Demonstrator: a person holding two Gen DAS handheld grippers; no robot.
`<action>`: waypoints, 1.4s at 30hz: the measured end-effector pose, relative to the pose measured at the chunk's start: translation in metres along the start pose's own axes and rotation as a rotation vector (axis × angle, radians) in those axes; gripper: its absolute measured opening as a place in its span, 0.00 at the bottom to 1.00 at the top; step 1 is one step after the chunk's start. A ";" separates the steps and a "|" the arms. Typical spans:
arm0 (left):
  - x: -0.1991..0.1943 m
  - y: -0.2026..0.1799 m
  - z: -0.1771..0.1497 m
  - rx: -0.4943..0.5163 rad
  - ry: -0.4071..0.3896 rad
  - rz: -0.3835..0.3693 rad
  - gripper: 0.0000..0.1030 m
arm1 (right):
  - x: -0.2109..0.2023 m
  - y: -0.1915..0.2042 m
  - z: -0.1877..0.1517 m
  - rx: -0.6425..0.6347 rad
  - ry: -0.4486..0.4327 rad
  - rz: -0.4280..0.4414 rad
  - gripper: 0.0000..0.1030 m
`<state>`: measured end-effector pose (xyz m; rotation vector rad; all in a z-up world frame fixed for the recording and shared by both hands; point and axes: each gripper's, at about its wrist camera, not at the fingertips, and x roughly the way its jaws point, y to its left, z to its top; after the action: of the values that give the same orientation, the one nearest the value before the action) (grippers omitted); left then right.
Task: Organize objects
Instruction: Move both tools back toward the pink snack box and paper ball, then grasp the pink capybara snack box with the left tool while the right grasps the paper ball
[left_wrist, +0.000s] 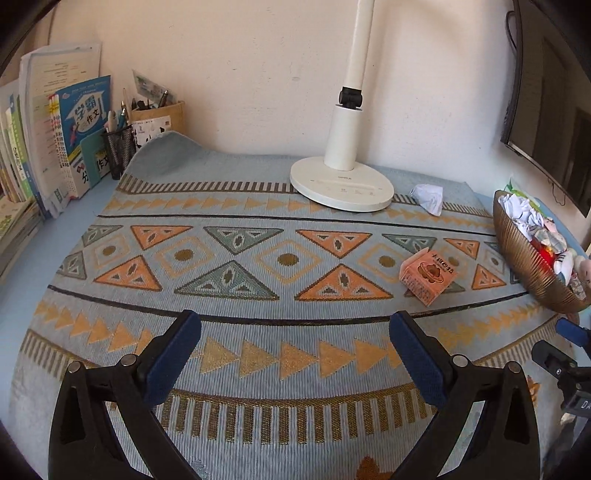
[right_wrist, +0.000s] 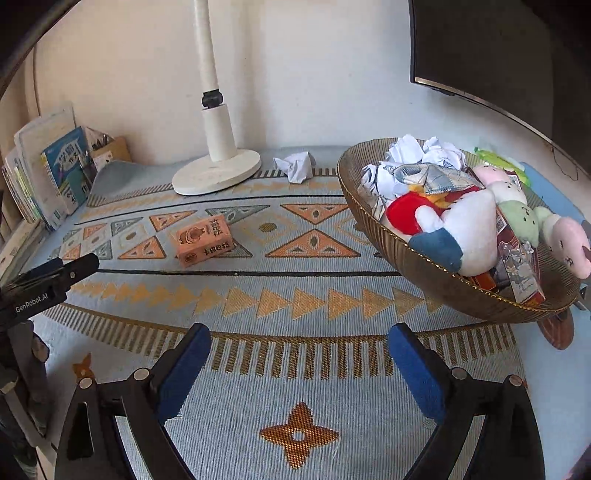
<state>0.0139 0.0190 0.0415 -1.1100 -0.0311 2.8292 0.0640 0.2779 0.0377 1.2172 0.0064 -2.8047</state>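
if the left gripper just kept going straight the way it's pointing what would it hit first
Probably the patterned cloth on the desk: the open left gripper points slightly down at a bare stretch. The orange box and lamp base sit off to the right, though depth is uncertain.

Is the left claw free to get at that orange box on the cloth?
Probably yes: the left claw is open and empty, and only bare cloth lies between it and the orange box.

Left gripper (left_wrist: 295, 354): jaws spread wide, nothing between blue pads (left_wrist: 173, 360). Right gripper (right_wrist: 299, 373): same, wide apart, empty, level.
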 end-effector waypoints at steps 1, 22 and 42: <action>0.001 -0.004 -0.001 0.013 0.001 0.030 0.99 | 0.004 0.000 0.001 0.002 0.013 -0.002 0.94; 0.022 -0.030 0.016 0.157 0.154 -0.246 0.99 | 0.027 -0.017 -0.001 0.078 0.128 0.021 0.94; 0.085 -0.120 0.045 0.474 0.213 -0.470 0.96 | 0.123 0.001 0.242 0.028 0.292 0.104 0.86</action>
<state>-0.0677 0.1474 0.0236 -1.1032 0.3307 2.1409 -0.1964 0.2581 0.1136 1.5729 -0.0749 -2.5234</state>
